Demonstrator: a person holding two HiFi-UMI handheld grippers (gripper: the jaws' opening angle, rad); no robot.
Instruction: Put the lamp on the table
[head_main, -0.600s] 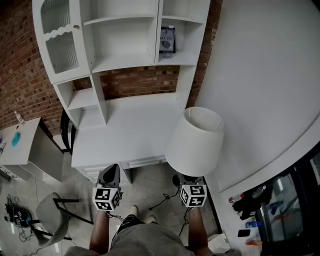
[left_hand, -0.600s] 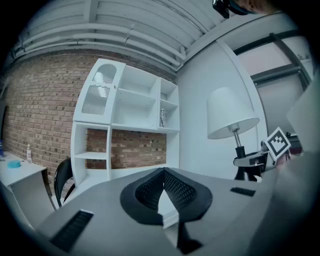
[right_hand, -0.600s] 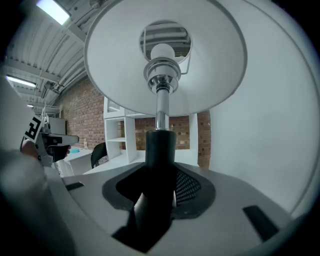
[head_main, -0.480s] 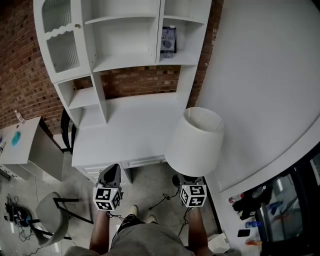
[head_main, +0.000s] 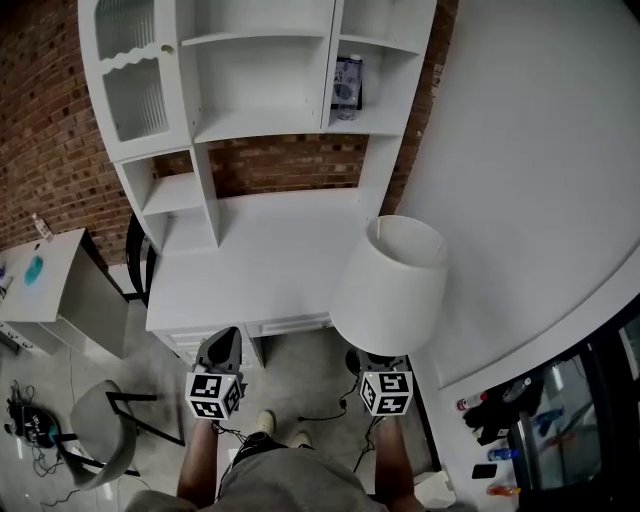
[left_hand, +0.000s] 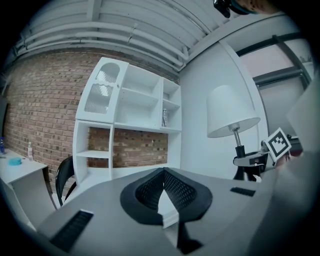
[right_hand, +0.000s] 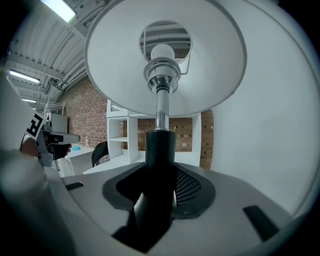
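Observation:
The lamp has a wide white shade (head_main: 392, 285) and a black stem (right_hand: 160, 160) under a chrome neck. My right gripper (right_hand: 160, 176) is shut on that black stem and holds the lamp upright, off the floor, just past the front right corner of the white desk (head_main: 262, 262). In the head view the shade hides the right jaws; only the marker cube (head_main: 386, 392) shows. My left gripper (head_main: 220, 352) hangs before the desk's front edge, shut and holding nothing. From the left gripper (left_hand: 162, 176) view, the lamp (left_hand: 231, 111) stands to the right.
A white hutch with shelves (head_main: 262, 95) rises at the back of the desk against a brick wall; a bottle (head_main: 347, 85) stands on one shelf. A white wall (head_main: 540, 180) is on the right. A grey chair (head_main: 105, 430) and a side table (head_main: 45, 285) are at the left.
The head view has shifted a little, so the desk and hutch sit slightly further right in the picture. The lamp and both grippers keep their places.

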